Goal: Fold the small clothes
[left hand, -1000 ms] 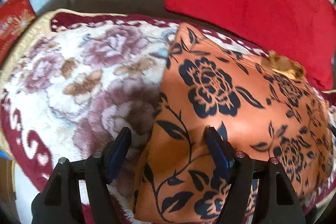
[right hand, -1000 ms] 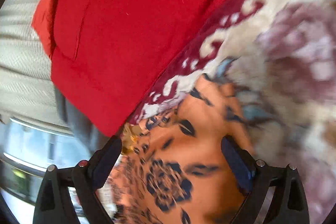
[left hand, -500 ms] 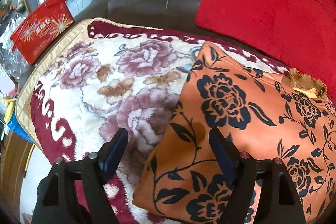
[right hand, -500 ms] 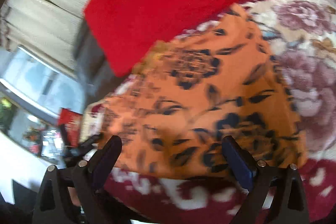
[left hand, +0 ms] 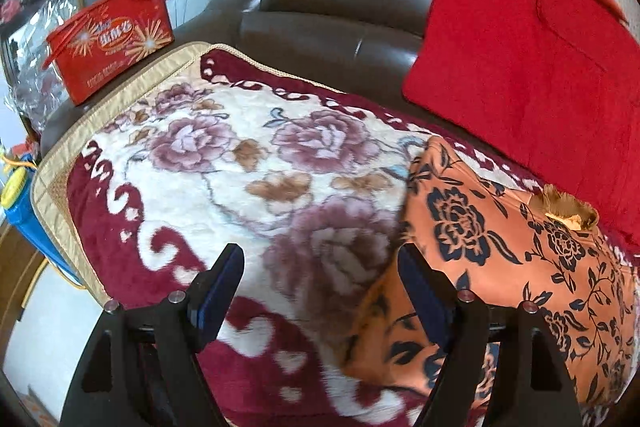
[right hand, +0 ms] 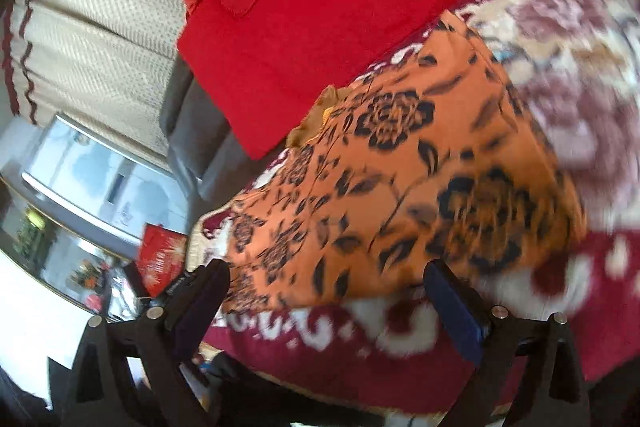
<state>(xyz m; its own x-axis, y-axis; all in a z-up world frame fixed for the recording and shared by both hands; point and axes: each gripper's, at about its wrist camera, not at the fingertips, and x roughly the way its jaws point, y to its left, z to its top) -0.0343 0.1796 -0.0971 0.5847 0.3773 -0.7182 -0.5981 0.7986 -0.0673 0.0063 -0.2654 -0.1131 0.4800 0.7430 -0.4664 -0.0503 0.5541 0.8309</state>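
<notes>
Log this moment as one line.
left hand-held gripper: open, empty | right hand-held gripper: open, empty | orange floral garment: folded on floral blanket

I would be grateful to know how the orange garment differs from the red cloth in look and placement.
The orange garment carries a dark floral print; the red cloth is plain. The garment lies flat on the blanket; the cloth leans up the sofa back. Both jaws are open, holding neither.
</notes>
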